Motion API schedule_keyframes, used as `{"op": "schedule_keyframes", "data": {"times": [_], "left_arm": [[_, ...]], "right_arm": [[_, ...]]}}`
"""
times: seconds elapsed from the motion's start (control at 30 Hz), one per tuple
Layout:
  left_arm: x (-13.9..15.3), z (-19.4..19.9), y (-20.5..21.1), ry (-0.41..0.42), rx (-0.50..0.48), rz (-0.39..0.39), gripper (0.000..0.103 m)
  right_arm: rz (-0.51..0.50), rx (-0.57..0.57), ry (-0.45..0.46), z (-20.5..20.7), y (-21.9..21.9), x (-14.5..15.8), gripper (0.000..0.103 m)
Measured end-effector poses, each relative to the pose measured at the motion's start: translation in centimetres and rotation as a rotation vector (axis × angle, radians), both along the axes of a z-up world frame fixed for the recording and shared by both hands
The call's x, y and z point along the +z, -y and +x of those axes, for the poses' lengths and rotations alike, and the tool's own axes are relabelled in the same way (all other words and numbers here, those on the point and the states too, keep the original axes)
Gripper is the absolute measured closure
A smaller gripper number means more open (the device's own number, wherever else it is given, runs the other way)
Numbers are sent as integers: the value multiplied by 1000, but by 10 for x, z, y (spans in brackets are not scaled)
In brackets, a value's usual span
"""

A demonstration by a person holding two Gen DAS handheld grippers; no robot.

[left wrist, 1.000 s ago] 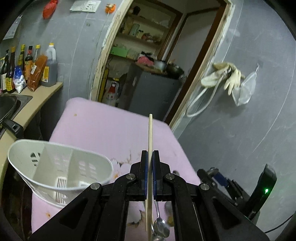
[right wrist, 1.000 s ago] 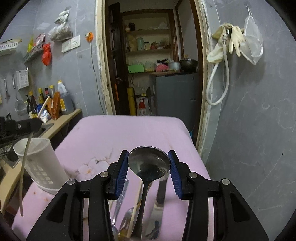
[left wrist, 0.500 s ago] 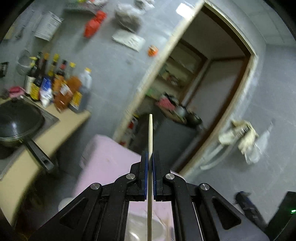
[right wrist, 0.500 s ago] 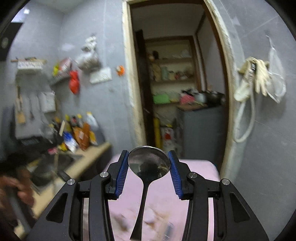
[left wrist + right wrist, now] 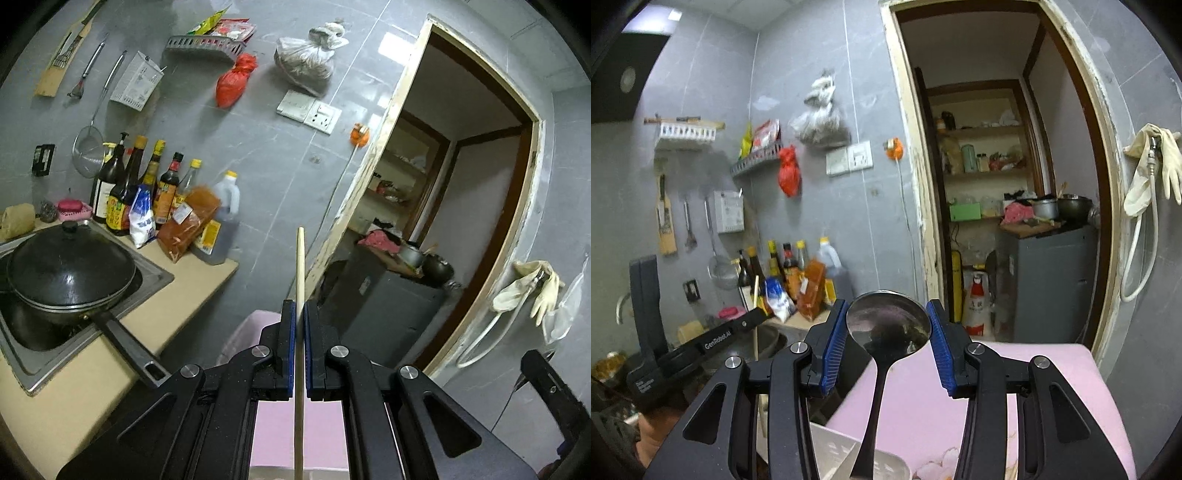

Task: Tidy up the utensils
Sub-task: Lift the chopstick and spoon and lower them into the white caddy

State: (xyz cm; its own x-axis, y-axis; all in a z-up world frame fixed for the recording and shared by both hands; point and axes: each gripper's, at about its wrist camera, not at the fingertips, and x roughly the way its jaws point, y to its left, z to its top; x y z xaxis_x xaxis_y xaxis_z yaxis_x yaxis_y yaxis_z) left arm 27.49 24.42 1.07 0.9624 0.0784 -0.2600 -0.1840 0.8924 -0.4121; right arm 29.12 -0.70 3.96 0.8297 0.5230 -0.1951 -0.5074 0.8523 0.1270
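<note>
My left gripper is shut on a pale wooden chopstick that stands upright between the blue pads, its tip well above them. In the right wrist view my right gripper is shut on the bowl of a steel spoon, whose handle hangs down over the white slotted utensil holder at the bottom edge. The left gripper's black body shows at the left of that view, with the chopstick held upright. Both grippers are raised over the pink cloth-covered table.
A black lidded wok sits in the sink on the counter at left, its handle pointing toward the table. Several sauce bottles stand against the grey wall. A doorway with shelves and a grey cabinet lies ahead.
Both grippers have risen and tilted upward, so the table and utensil holder dropped low or out of view. The left view swung left toward the wok and bottles. Grips are unchanged.
</note>
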Motion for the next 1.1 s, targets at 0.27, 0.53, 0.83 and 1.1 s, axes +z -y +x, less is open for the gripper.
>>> {"op": "schedule_keyframes", "data": {"times": [0.27, 0.53, 0.83, 1.1], "left_arm": [[-27, -5, 9, -35, -4, 29, 101], [-43, -19, 15, -122, -94, 64, 100], [-29, -37, 21, -148, -166, 42, 63], [9, -50, 58, -62, -188, 139, 21]], "right_arm": [[-66, -19, -63, 3, -15, -35, 63], [-87, -15, -141, -4, -11, -56, 62], [-37, -27, -123, -18, 7, -34, 45], [11, -108, -67, -28, 45, -7, 6]]}}
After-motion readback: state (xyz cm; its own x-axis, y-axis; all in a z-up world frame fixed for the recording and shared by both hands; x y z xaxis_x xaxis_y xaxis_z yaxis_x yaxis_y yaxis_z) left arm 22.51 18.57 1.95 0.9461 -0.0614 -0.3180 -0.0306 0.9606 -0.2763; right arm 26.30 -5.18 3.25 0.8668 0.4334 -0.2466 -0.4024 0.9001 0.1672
